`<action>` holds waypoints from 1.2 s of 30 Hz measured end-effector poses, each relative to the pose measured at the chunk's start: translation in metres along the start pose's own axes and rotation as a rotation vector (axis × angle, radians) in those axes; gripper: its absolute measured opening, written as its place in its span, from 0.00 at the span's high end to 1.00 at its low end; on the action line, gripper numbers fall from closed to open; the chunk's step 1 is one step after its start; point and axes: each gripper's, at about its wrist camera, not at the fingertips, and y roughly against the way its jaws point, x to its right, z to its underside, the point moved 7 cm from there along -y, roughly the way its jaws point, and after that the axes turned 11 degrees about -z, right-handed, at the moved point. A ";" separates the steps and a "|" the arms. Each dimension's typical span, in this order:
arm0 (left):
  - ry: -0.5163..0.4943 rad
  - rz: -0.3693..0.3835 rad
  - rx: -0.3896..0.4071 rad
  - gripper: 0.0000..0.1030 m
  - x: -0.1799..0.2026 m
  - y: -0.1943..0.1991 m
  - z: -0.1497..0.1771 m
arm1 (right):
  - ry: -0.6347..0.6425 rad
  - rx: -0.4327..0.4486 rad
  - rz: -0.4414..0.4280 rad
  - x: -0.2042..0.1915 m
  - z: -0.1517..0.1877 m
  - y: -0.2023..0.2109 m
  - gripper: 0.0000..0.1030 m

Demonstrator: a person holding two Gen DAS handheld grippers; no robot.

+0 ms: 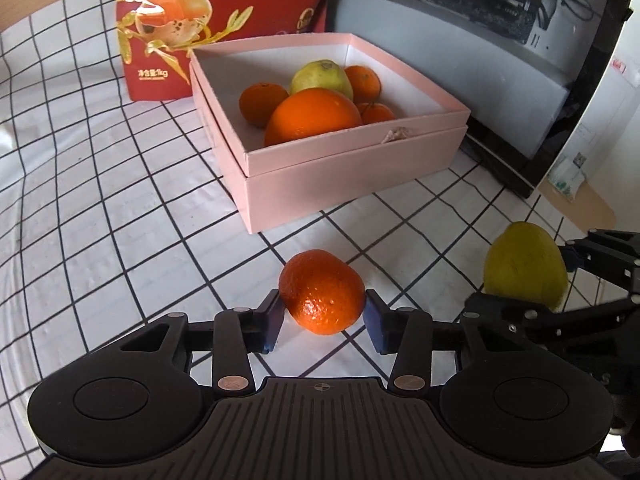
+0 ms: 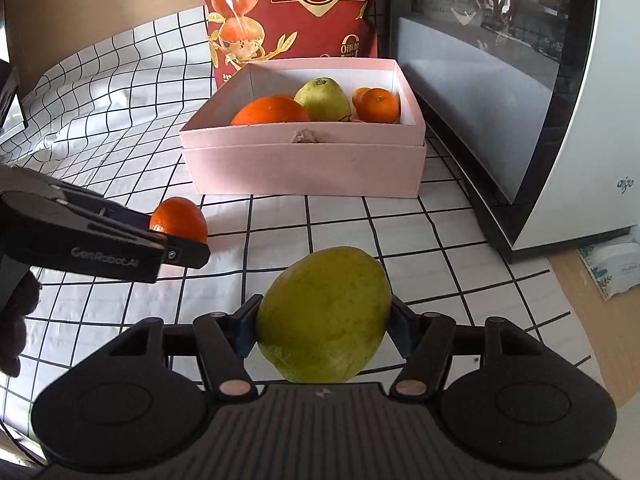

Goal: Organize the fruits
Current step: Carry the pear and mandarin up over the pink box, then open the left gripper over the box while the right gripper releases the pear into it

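Fruit everywhere, and both tools are busy. The left tool [image 1: 324,316] has a mandarin [image 1: 322,298] between its two blue-padded fingers [image 1: 274,322], pads right up against the peel on either side, so it looks clamped on it; whether the mandarin sits on the desk [image 1: 120,240] or is just off it, I cannot tell. From the right wrist view that same mandarin [image 2: 179,220] is half hidden behind the left tool's black finger.

Over to the right tool [image 2: 324,328]: it grips a big green-yellow mango [image 2: 325,314], squeezed between both pads, and the fruit's lower end is cut off by the tool's own body. In the left wrist view the mango [image 1: 526,266] shows off to the right of the left tool, partly covered by black linkage.

Ahead of both tools stands the pink box [image 2: 304,168], open-topped, with a torn patch on its near rim. Inside it: a large orange [image 1: 314,120], a pale green pear [image 1: 322,78] behind it, and small mandarins [image 1: 262,102] around them; one at the right is mostly hidden behind the orange, so the exact count is hard to make out. Beyond the box, a red snack bag [image 1: 180,32] stands upright, its top cut off by the frame. To the right of the box sits a glass-fronted appliance [image 2: 520,100], contents blurred by reflections.
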 end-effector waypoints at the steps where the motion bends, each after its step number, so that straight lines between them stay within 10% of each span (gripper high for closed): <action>1: 0.015 0.003 0.008 0.53 -0.002 0.001 0.000 | 0.004 0.001 -0.002 0.000 -0.001 -0.001 0.38; 9: 0.112 0.065 0.175 0.54 -0.014 0.037 -0.040 | 0.051 0.094 -0.031 -0.009 -0.037 0.011 0.38; 15: 0.179 0.077 0.261 0.54 -0.035 0.036 -0.127 | 0.118 0.185 -0.026 -0.007 -0.101 0.013 0.38; 24: 0.166 0.053 0.125 0.53 -0.057 -0.040 -0.229 | 0.113 0.141 -0.011 0.020 -0.198 -0.054 0.38; 36: 0.233 -0.051 0.203 0.53 -0.084 0.005 -0.153 | 0.254 0.050 0.065 -0.001 -0.209 -0.134 0.38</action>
